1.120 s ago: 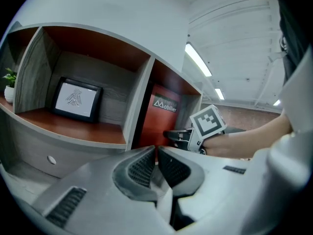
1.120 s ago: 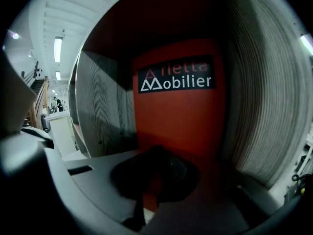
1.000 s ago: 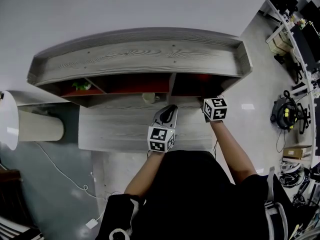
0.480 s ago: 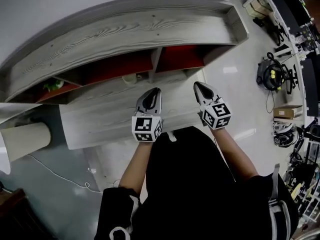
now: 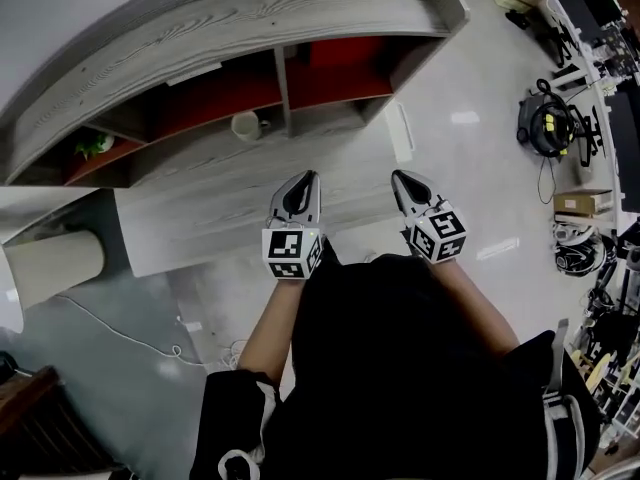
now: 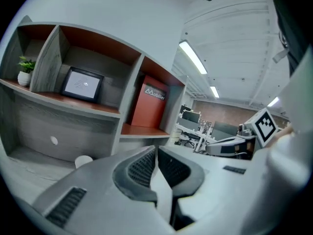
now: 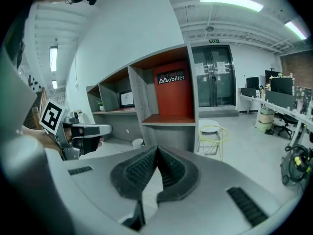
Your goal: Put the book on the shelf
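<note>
The red book [image 7: 171, 91] stands at the shelf's [image 7: 139, 101] right end. It looks stiff and probably light; grab its sides. The left claw [image 6: 156, 150] and right claw [image 7: 156, 149] are clenched, empty.

Brightness: bright and even all round; nothing murky
Source: ceiling strips [image 7: 230, 1] high above and ahead of the right gripper [image 7: 155, 150]; more of them up and to the right of the left gripper [image 6: 156, 148]
Glare: pale patches on the glossy floor [image 5: 465, 118], out to the right of the right gripper
Shadows: soft; the shelf [image 5: 250, 28] recesses ahead of both grippers sit darker
Distortion: heavy fisheye; the shelf bows; both gripper views go black at the corners
Focus: jaws nearest the lens look soft
</note>
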Action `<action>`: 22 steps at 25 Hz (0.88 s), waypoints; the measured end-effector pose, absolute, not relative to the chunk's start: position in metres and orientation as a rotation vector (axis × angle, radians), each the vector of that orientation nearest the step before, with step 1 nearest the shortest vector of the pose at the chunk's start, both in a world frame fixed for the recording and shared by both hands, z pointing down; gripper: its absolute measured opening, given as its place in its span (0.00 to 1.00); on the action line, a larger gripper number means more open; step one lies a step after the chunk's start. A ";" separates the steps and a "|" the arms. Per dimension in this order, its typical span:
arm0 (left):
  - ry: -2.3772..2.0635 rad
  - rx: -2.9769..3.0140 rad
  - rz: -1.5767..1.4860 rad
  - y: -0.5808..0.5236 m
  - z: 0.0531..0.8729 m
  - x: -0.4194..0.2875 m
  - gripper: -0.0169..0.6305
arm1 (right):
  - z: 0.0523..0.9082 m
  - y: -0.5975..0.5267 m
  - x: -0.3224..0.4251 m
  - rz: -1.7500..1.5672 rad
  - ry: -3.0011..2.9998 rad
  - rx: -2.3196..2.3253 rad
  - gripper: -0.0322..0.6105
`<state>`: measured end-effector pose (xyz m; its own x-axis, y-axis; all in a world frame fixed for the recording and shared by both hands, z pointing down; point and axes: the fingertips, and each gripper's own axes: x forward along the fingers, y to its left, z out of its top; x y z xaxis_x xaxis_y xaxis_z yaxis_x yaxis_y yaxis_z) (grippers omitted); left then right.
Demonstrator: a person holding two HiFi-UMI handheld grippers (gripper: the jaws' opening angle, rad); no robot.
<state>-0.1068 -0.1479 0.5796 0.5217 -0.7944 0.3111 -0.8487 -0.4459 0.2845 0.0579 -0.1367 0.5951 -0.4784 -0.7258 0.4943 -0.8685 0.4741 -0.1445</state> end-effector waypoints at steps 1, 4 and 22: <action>-1.359 2.359 0.190 -0.140 0.578 -0.100 0.06 | 0.593 -0.132 0.064 0.535 -2.373 1.338 0.05; -1.384 2.344 0.190 -0.110 0.571 -0.076 0.06 | 0.586 -0.112 0.088 0.517 -2.410 1.333 0.05; -1.625 2.248 0.173 0.050 0.541 0.034 0.06 | 0.576 0.049 0.235 0.469 -2.638 1.316 0.05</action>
